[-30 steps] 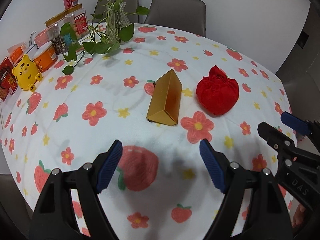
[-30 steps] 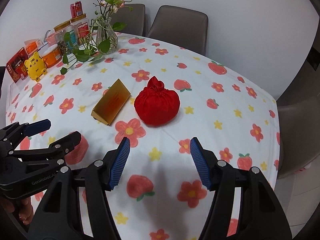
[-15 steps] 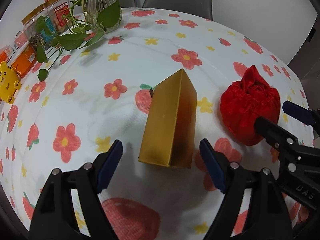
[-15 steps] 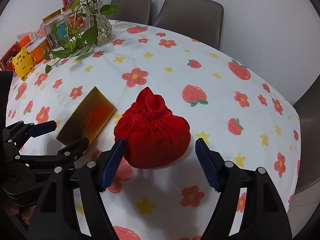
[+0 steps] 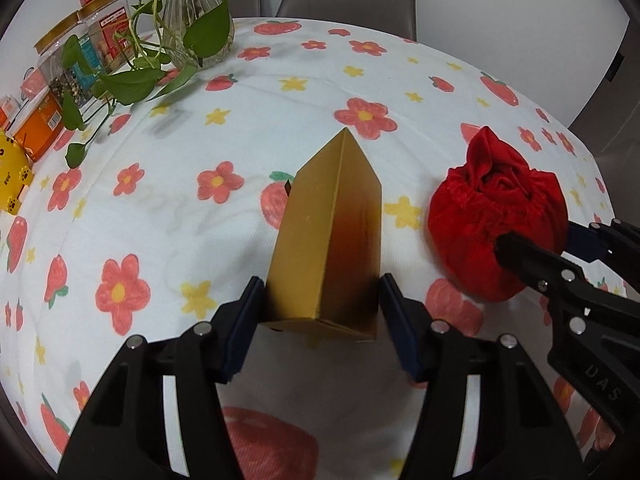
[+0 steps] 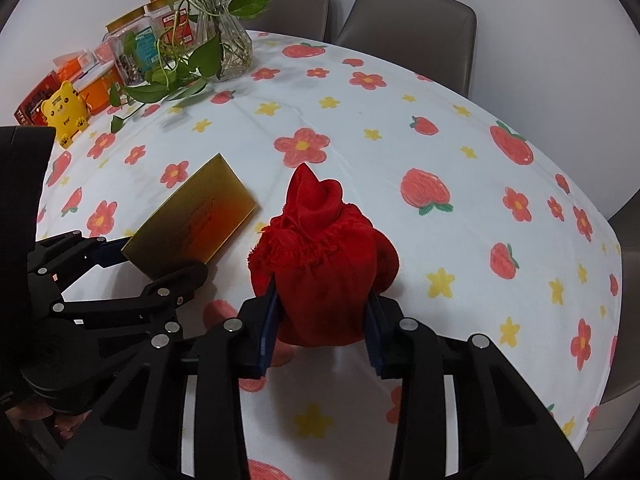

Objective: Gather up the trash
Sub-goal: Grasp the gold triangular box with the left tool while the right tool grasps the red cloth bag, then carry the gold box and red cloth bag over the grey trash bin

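Observation:
A gold box (image 5: 330, 240) lies on the flowered tablecloth (image 5: 160, 208); my left gripper (image 5: 322, 314) is shut on its near end, pads against both sides. The box also shows in the right wrist view (image 6: 196, 222). A red drawstring cloth pouch (image 6: 322, 268) sits just right of the box; my right gripper (image 6: 320, 320) is shut on its lower half and squeezes it. The pouch also shows in the left wrist view (image 5: 496, 220), with the right gripper's fingers (image 5: 532, 260) on it.
A glass vase with trailing green leaves (image 6: 224, 40), snack jars and cans (image 6: 136, 44) and a yellow tiger figure (image 6: 64, 112) stand at the table's far left. Grey chairs (image 6: 412, 28) stand behind the table. The table edge drops off at the right.
Both grippers moved forward and down to the table. The left closed on the gold box and the right closed on the red pouch; both were open before.

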